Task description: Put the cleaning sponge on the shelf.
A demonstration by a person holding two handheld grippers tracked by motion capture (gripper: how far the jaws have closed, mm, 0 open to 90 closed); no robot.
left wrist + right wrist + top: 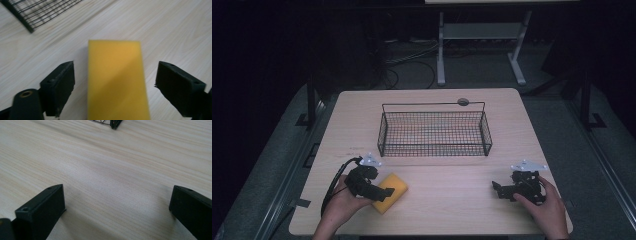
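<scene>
You see the yellow sponge (116,80) cut off at the bottom edge of your left gripper view, the wire basket (37,11) clipped upper left.

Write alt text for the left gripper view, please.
A yellow sponge lies flat on the pale wooden table between the open black jaws of the left gripper, with a gap on each side. A corner of a black wire basket sits at upper left.

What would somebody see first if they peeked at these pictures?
The bright yellow sponge on the pale table, at the near left, between the open jaws of the left gripper without touching them. Next, the black wire basket in the middle, farther back.
</scene>
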